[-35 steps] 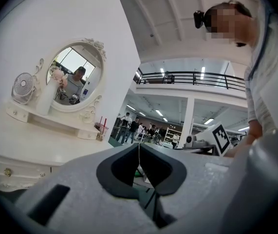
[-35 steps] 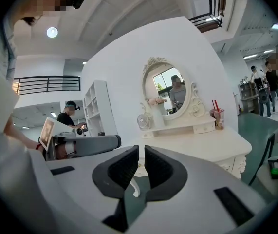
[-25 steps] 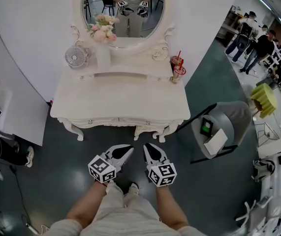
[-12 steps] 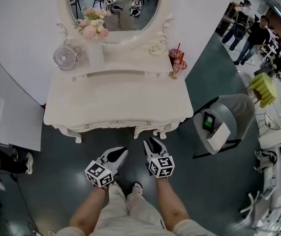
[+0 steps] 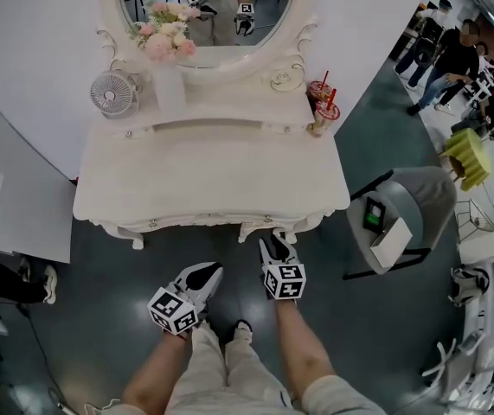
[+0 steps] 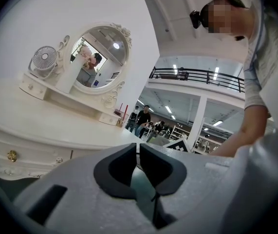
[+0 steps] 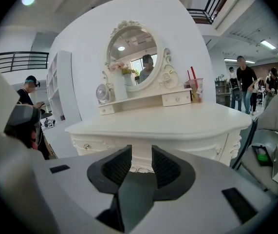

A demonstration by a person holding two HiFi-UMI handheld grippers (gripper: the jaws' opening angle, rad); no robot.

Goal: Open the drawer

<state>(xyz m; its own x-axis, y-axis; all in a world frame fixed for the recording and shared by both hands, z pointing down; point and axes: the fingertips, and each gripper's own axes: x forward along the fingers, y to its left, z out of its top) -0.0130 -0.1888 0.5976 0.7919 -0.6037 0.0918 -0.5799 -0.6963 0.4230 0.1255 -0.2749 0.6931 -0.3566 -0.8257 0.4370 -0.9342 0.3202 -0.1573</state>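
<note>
My right gripper point(image 7: 140, 152) jaws have just been opening, empty, before the drawer point(image 7: 92, 143); my left gripper point(image 6: 139, 150) jaws are clenched, empty.

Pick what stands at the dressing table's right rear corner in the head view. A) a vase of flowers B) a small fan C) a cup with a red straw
C: the cup with a red straw stands there; the fan and vase of flowers are at the left.

The left gripper point(image 5: 209, 273) points level, jaws together. The right gripper point(image 5: 272, 243) tilts down, its empty jaws apart, having just been opening.
</note>
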